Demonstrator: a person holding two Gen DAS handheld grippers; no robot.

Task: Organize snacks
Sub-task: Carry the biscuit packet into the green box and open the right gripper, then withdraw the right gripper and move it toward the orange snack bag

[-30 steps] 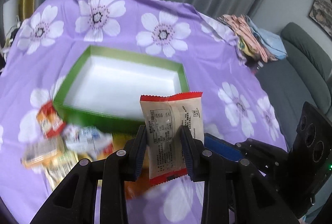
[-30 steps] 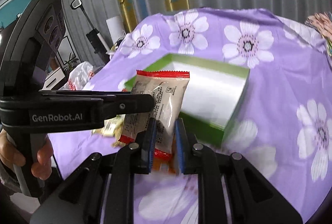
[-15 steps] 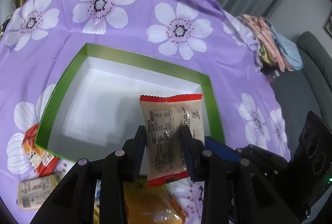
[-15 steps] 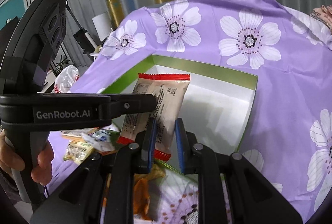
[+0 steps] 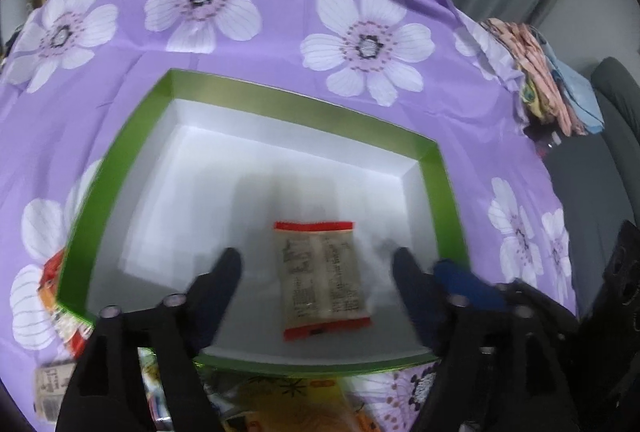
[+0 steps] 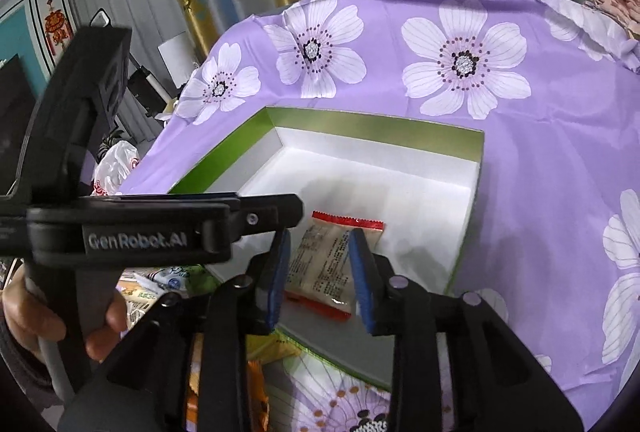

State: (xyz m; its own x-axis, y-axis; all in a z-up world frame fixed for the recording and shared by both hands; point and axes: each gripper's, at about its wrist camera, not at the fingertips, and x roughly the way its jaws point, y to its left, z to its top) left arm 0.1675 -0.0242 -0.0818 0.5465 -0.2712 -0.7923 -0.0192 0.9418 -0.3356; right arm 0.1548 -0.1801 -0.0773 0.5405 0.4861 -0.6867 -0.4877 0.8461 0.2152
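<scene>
dropped since earlier: snack packet [image 5: 322, 278] flat in green box [image 5: 280, 104], lower centre, long axis between opening, emptied left gripper [image 5: 316, 264] and right gripper [image 6: 320, 264].

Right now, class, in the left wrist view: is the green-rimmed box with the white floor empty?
No, one beige snack packet with red ends lies on the white floor of the green-rimmed box.

Soft, even light; the box [image 5: 256, 176] floor glares white, with faint grey shadows. The left view is motion-blurred, the right one sharper. Fisheye bending and dark corners frame both.
</scene>
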